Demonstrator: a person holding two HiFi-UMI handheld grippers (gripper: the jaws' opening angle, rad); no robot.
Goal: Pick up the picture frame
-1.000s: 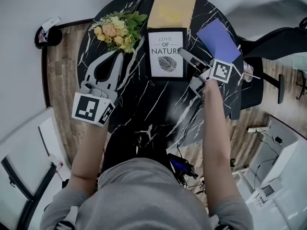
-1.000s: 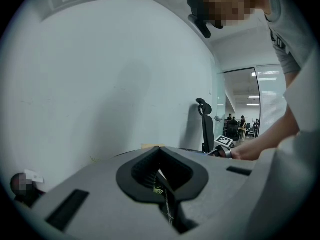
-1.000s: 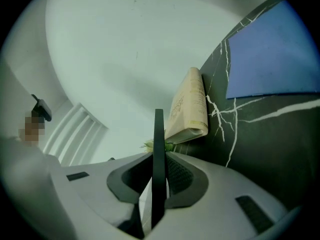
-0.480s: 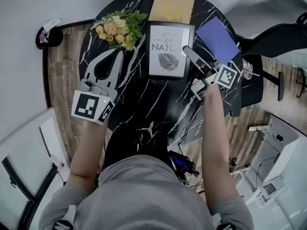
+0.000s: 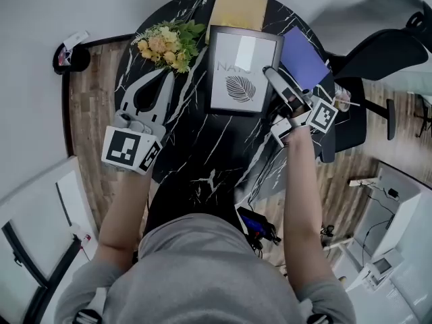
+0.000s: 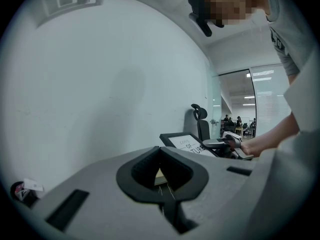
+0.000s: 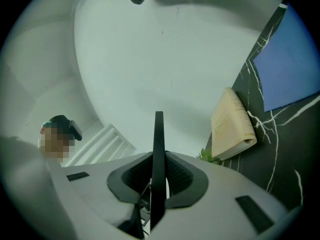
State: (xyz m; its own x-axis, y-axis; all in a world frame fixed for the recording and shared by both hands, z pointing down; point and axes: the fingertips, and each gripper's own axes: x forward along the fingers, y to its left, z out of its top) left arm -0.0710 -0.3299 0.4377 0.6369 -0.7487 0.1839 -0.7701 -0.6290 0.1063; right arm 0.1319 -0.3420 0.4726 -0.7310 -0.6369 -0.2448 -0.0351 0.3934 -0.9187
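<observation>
picture frame: thin black border, white print with dark leaf and lettering, glare over the upper part. clamped by its right edge in the right gripper, edge-on between the pads, tilted above the far half of the black marble table.

A: Which area was clear?
B: I found bare table on my side of the picture frame.
A: Obstructions?
B: I noted flowers just left of it, a tan book beyond it, a blue sheet to its right, and the left gripper over the table's left part.
</observation>
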